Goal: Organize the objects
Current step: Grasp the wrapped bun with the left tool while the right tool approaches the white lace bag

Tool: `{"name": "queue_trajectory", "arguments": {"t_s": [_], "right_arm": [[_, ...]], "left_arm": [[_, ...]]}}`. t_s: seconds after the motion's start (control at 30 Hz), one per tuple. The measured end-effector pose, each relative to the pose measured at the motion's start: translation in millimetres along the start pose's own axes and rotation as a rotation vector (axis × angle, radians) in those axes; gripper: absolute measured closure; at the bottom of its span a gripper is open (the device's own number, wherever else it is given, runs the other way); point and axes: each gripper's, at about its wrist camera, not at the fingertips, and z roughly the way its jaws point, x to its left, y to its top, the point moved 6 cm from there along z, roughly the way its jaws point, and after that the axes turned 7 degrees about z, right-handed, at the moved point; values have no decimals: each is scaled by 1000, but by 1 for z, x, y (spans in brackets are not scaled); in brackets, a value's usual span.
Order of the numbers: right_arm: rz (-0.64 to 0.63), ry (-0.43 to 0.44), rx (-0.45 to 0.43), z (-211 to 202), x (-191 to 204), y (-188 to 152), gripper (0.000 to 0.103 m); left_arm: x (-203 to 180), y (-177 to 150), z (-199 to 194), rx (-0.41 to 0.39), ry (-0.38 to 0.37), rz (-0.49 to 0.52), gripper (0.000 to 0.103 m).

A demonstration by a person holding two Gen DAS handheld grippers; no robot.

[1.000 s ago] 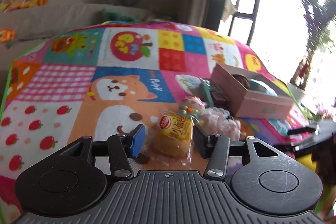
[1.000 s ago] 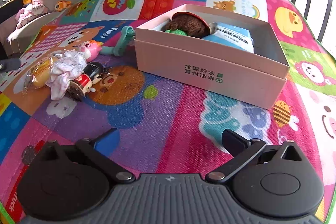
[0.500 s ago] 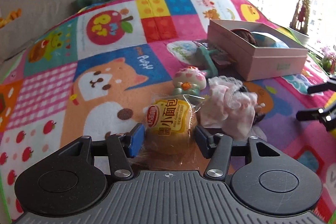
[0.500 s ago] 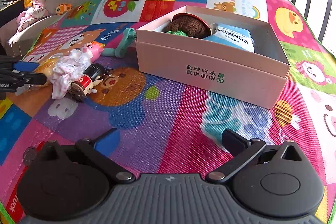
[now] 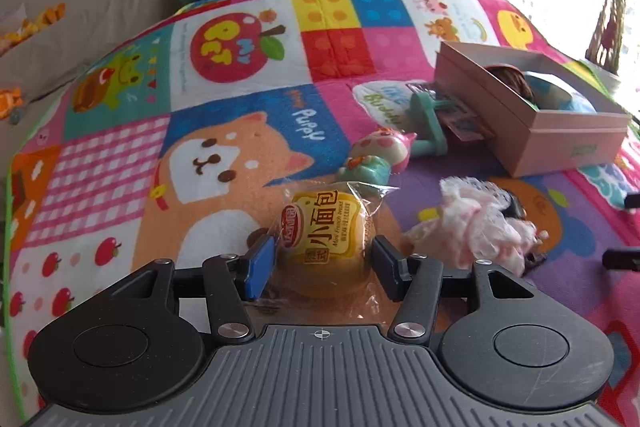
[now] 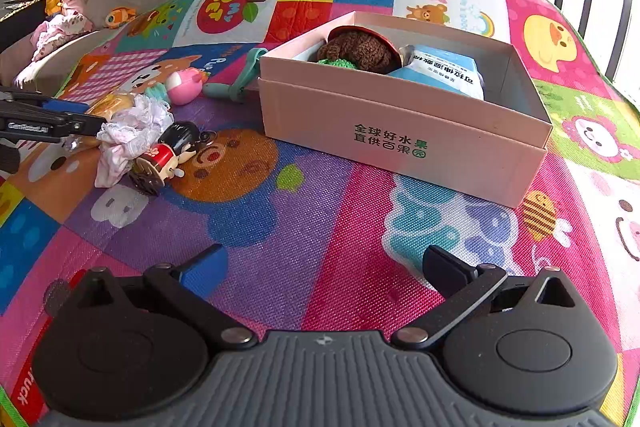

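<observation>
**Left jaws straddle the bread pack**

My left gripper (image 5: 322,265) has its jaws about half spread around the wrapped bread bun (image 5: 325,241) on the play mat (image 5: 120,163), pads just off its sides (a sliver of gap each side). My right gripper (image 6: 322,265) hangs with jaws spread wide over bare mat, short of the pink box (image 6: 400,131). Since a second ago my left jaws have widened slightly, and the box has slid toward the right edge of its view.
</observation>
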Motion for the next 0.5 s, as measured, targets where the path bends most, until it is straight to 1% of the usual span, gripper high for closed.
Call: {"name": "queue_trajectory", "arguments": {"t_s": [0.1, 0.17, 0.27, 0.33, 0.43, 0.5], "right_arm": [[0, 0, 0, 0, 0, 0, 0], [0, 1, 0, 0, 0, 0, 0], [1, 1, 1, 0, 0, 0, 0], [-3, 6, 4, 0, 2, 1, 0], [-22, 92, -7, -4, 17, 10, 0], [-30, 170, -14, -5, 34, 23, 0]], "left_arm": [[7, 2, 3, -24, -16, -75, 45], [6, -1, -1, -39, -36, -95, 47], [-10, -12, -19, -45, -114, -102, 48], [-27, -24, -37, -38, -138, -74, 48], [-48, -42, -62, -29, -127, -30, 48], [-52, -50, -72, -25, -119, -44, 48]]}}
